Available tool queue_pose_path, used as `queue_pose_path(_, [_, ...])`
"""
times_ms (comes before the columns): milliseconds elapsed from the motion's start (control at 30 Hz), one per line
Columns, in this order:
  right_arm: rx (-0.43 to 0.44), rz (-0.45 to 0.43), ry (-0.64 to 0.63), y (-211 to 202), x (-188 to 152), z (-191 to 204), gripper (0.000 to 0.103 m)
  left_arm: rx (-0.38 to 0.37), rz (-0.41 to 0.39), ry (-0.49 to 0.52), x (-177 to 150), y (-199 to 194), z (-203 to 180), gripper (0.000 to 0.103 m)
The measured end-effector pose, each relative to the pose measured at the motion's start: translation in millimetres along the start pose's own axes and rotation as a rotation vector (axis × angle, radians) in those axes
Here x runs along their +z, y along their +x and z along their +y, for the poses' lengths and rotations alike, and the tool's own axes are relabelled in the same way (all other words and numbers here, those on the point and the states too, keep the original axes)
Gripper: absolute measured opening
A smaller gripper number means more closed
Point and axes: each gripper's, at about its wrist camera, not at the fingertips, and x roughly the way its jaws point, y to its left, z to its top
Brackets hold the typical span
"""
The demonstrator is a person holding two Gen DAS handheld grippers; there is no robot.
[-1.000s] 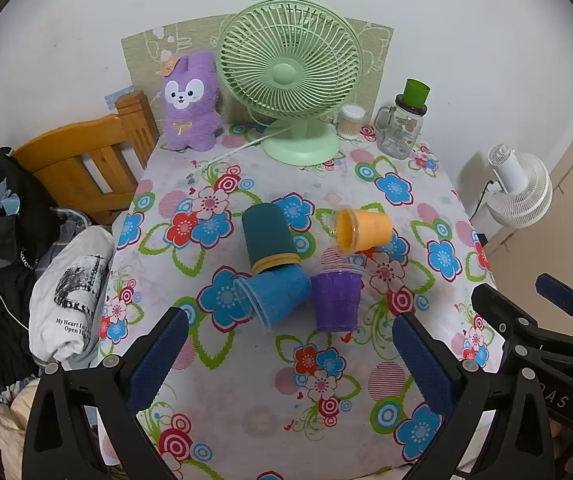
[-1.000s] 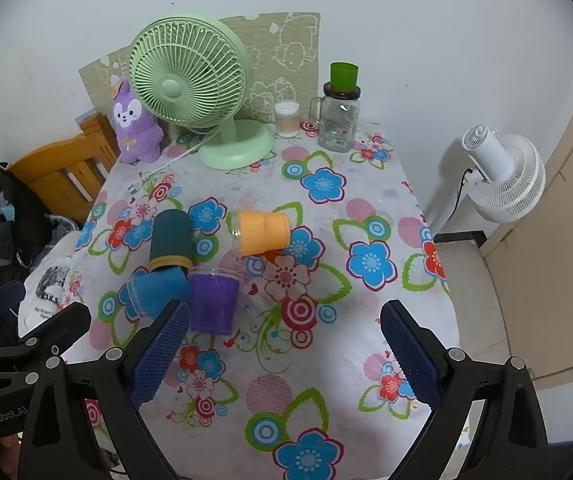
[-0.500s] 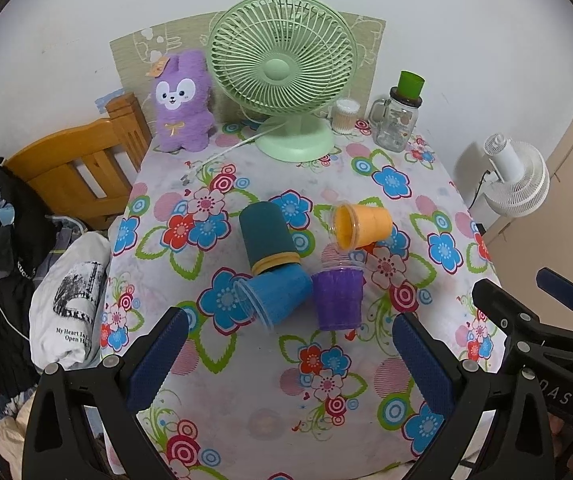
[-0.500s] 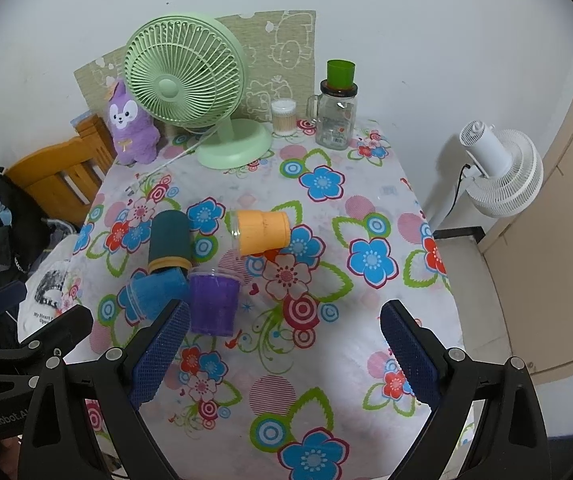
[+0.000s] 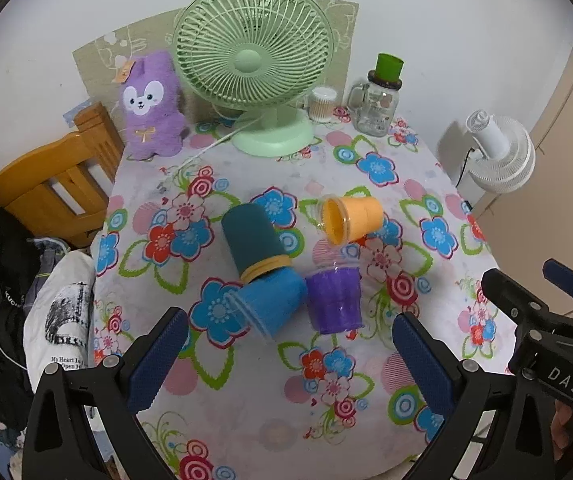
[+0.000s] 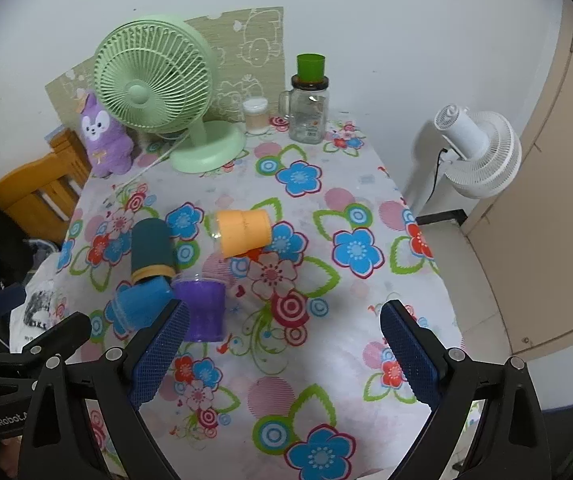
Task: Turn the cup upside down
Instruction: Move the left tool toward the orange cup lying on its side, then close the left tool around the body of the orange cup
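Both grippers are hanging over the near edge of the table with nothing in them. The left gripper (image 5: pixel 288 354) has its blue pads spread wide, empty, touching nothing. Same deal for the right gripper (image 6: pixel 284 354): wide apart, holding air.

Going out from the left one, at about 12 o'clock and near it is the purple cup (image 5: pixel 334 300), standing mouth-up, with the blue cup (image 5: pixel 266 300) on its side touching it at 9 o'clock. Past the blue one at 12 o'clock lies the dark teal cup (image 5: pixel 251 238), yellow rim against it. The orange cup (image 5: pixel 350 218) lies on its side further off, around 1 o'clock.

Progress-wise I'd say basically zero: no cup is sitting mouth-down yet, nothing grabbed. Can't tell which cup is the target, though purple looks likeliest. Everything's left: reach, pinch, turn over, set down.
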Motion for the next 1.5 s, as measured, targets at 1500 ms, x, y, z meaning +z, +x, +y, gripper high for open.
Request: queue_pose_path(1500, [0.142,0.210,-0.078,217,103,-75,0.098,0.129,0.203,-0.242,85,233,-93,0.103])
